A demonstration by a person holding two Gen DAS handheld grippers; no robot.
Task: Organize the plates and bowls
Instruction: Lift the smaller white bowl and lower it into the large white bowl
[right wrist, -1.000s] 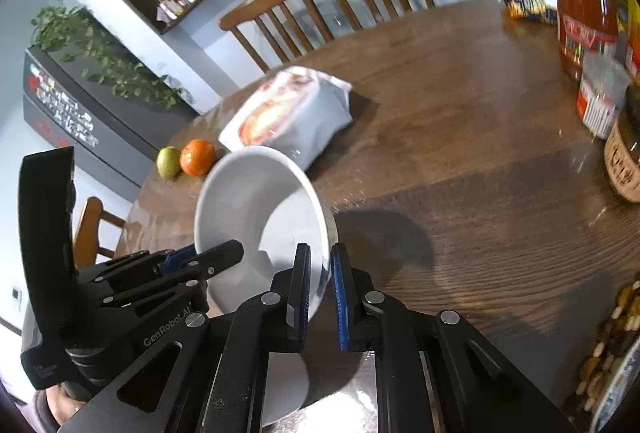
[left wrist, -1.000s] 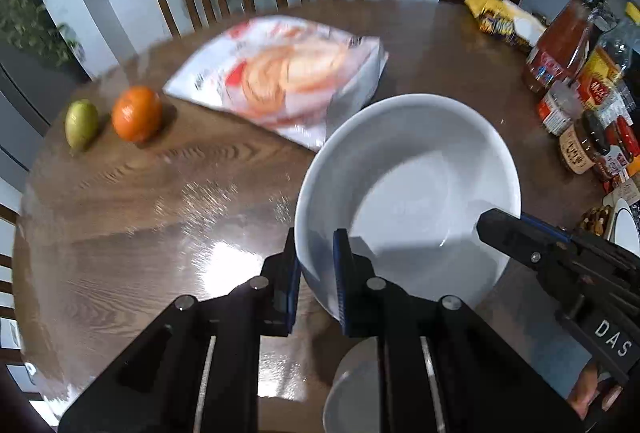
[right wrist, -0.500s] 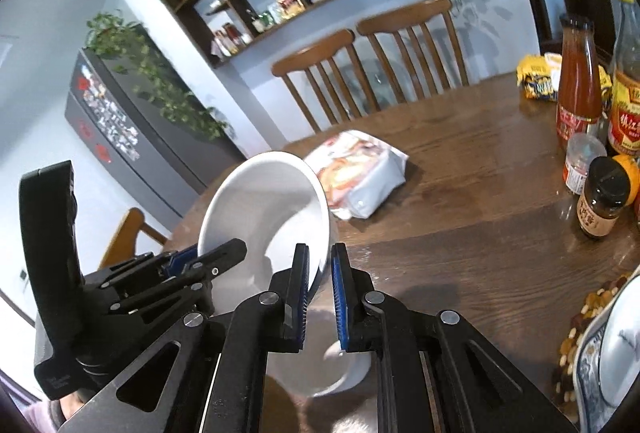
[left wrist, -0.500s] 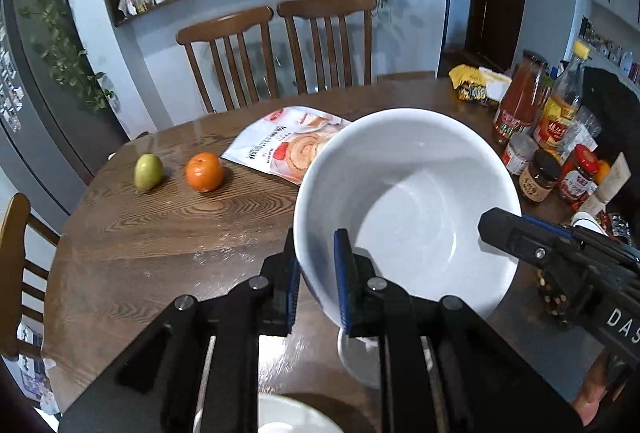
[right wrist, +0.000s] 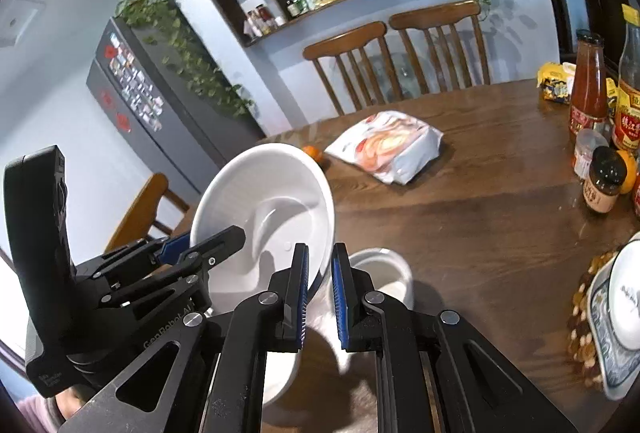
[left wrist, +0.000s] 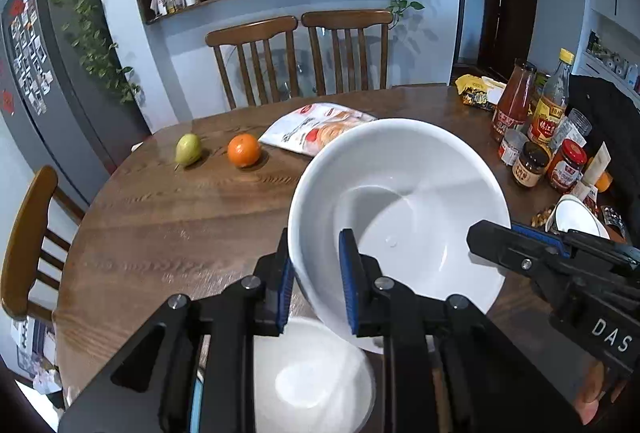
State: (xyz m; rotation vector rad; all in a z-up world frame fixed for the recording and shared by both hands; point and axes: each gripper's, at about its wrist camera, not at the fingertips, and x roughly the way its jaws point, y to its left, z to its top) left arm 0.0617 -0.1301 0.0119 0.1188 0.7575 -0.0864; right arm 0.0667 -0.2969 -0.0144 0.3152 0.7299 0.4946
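Note:
A large white bowl (left wrist: pixel 400 213) (right wrist: pixel 272 209) hangs tilted above the round wooden table (left wrist: pixel 180 225), held from both sides. My left gripper (left wrist: pixel 316 273) has the near rim between its blue pads, and its jaws are opening. The right gripper (right wrist: pixel 320 285) is shut on the opposite rim; in the left wrist view it (left wrist: pixel 496 237) reaches in from the right. Under the lifted bowl stands a smaller white bowl (right wrist: pixel 384 269). Another white bowl (left wrist: pixel 312 381) sits closer, partly hidden by my fingers.
An orange (left wrist: pixel 244 151), a green pear (left wrist: pixel 188 149) and a snack bag (left wrist: pixel 316 131) lie further back. Bottles and jars (left wrist: pixel 528 137) crowd the right edge. A patterned plate (right wrist: pixel 600 313) with nuts and a white dish sits at the right. Wooden chairs (left wrist: pixel 296 53) stand behind.
Both grippers have risen and drawn back with the large bowl, lifting it off the table. The smaller bowls beneath have come into view. The left jaws have widened a little.

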